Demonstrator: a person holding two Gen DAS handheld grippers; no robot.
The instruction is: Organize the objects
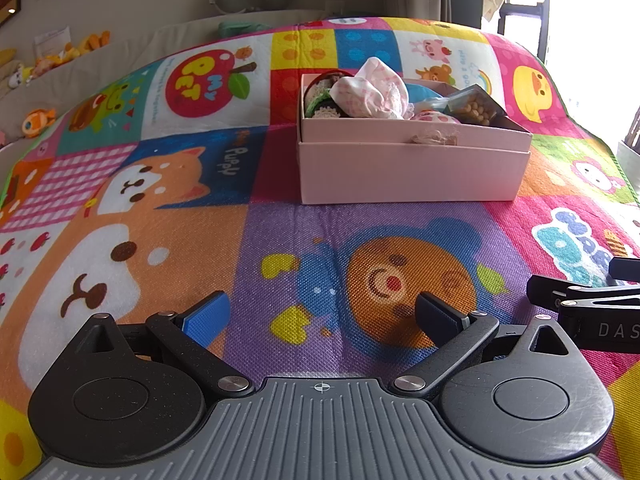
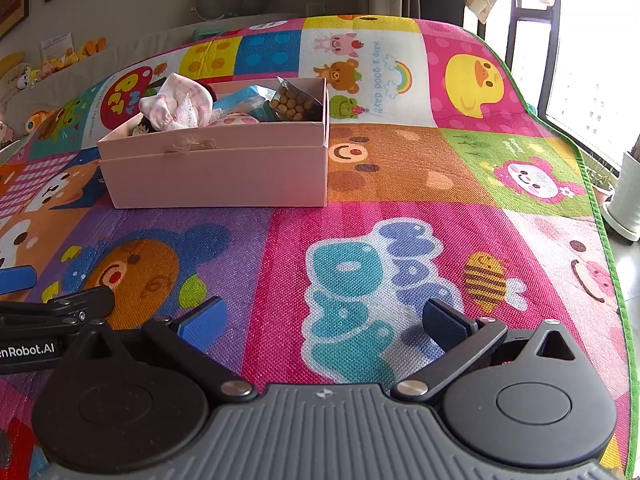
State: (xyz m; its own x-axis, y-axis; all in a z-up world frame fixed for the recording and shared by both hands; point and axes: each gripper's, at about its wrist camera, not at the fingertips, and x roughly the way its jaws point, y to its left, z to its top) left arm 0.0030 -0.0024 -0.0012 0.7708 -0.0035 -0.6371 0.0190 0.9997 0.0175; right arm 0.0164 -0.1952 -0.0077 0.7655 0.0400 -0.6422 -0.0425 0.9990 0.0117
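Note:
A pink cardboard box (image 1: 412, 168) stands on the colourful play mat (image 1: 280, 240). It holds a pink-and-white cloth (image 1: 372, 92), a clear bag of brown pellets (image 1: 474, 106), a blue packet (image 1: 424, 94), a small pink pig toy (image 1: 434, 117) and a round dark item (image 1: 320, 94). My left gripper (image 1: 322, 314) is open and empty, low over the mat in front of the box. In the right wrist view the box (image 2: 216, 176) sits at the left. My right gripper (image 2: 322, 320) is open and empty, to the right of the left one.
Plush toys (image 1: 68, 54) line a ledge at the far left. A window (image 2: 592, 60) and a white pot (image 2: 628, 196) are at the right, past the mat's green edge. Part of the other gripper shows at each view's side (image 1: 592, 304) (image 2: 48, 320).

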